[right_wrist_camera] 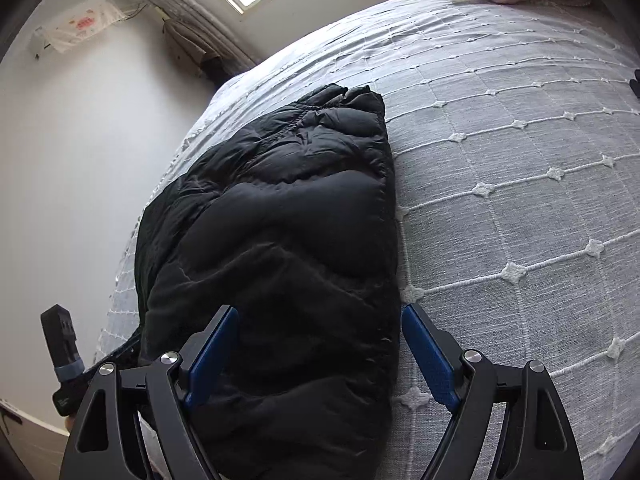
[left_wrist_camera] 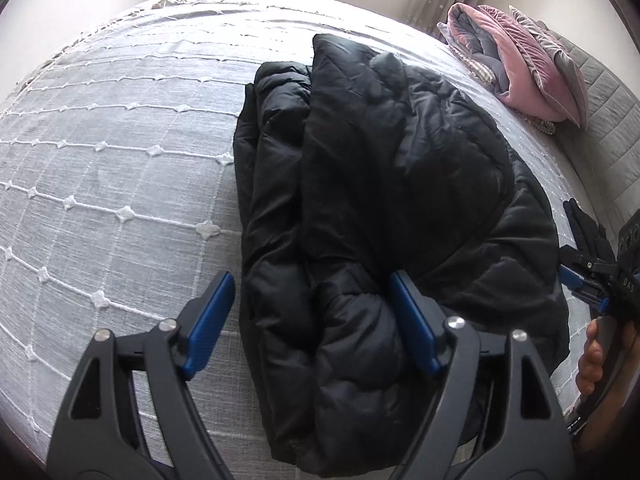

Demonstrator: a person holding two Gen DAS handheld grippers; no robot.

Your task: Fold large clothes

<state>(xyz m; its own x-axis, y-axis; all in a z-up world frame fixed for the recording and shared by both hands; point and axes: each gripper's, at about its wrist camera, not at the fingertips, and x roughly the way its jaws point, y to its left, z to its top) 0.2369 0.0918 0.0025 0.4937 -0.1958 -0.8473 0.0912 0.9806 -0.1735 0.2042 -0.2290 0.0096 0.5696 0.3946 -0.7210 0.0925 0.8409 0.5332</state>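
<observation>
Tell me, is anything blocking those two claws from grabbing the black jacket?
Nothing visible. The left gripper and right gripper both hang open right over the jacket, with only bedspread around it.

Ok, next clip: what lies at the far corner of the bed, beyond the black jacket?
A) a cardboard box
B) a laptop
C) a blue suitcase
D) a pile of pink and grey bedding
D: the left wrist view shows a pink and grey bedding pile past the black jacket on the bedspread.
</observation>
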